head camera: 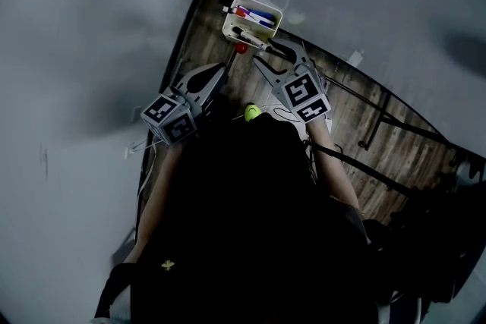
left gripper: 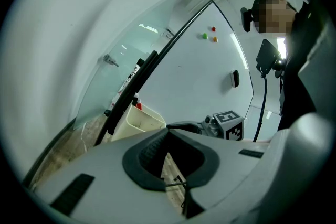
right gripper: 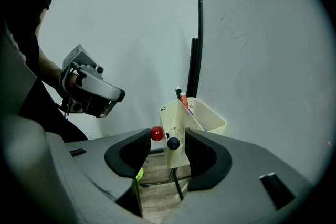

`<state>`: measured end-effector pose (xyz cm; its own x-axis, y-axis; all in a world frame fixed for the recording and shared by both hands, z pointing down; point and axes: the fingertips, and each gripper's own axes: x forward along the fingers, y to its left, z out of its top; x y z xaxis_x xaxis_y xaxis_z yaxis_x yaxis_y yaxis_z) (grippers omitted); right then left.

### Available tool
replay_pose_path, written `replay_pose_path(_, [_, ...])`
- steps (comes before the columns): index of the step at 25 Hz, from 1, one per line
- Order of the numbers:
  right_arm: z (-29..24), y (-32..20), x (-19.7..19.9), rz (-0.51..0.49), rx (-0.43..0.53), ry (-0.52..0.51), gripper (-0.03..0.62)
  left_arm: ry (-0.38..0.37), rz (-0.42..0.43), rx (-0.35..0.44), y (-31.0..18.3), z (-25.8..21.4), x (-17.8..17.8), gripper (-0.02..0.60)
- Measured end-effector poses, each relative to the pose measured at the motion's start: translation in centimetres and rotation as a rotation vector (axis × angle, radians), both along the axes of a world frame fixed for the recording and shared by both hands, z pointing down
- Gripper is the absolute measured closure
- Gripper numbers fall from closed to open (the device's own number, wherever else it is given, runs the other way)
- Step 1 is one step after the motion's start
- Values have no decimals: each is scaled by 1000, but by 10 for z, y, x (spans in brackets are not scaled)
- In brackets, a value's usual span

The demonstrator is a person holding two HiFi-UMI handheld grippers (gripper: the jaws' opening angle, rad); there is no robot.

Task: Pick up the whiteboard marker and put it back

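A cream bin point(head camera: 271, 11) hangs on the whiteboard, also seen in the right gripper view point(right gripper: 207, 122) and the left gripper view point(left gripper: 142, 120). A black-capped whiteboard marker point(head camera: 247, 36) lies across the bin's near edge. Its dark end point(right gripper: 173, 142) points at the camera between the jaws of my right gripper point(right gripper: 168, 136). The jaws stand open, the marker is nearer the right-hand pad, and neither pad presses it. In the head view the right gripper point(head camera: 267, 54) is just below the bin. My left gripper point(head camera: 222, 73) hovers left of it, its tips meeting with nothing between them point(left gripper: 168, 131).
Red and blue markers point(head camera: 255, 14) stand in the bin. A red round magnet point(head camera: 241, 48) sits just below it. A green ball point(head camera: 252, 112) lies lower down. The board's black frame legs point(head camera: 380, 117) cross the wooden floor at right. An eraser point(left gripper: 234, 78) sticks to the board.
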<state>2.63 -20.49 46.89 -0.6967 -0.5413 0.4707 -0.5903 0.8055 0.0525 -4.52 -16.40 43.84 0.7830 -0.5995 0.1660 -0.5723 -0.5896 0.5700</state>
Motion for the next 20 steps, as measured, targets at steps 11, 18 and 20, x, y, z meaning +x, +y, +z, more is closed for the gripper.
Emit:
replay_pose_path(11, [12,0,-2,-157,141,221,395,0,8,-26,6,3,1,561])
replay_pose_path(18, [19,-1,-4,-248,234,332,395,-8,-4,-17,6,10,-3,561])
replay_pose_path(20, [20,-2,-4,-252,241,326,395,-7,-6,-17,6,8,-3,561])
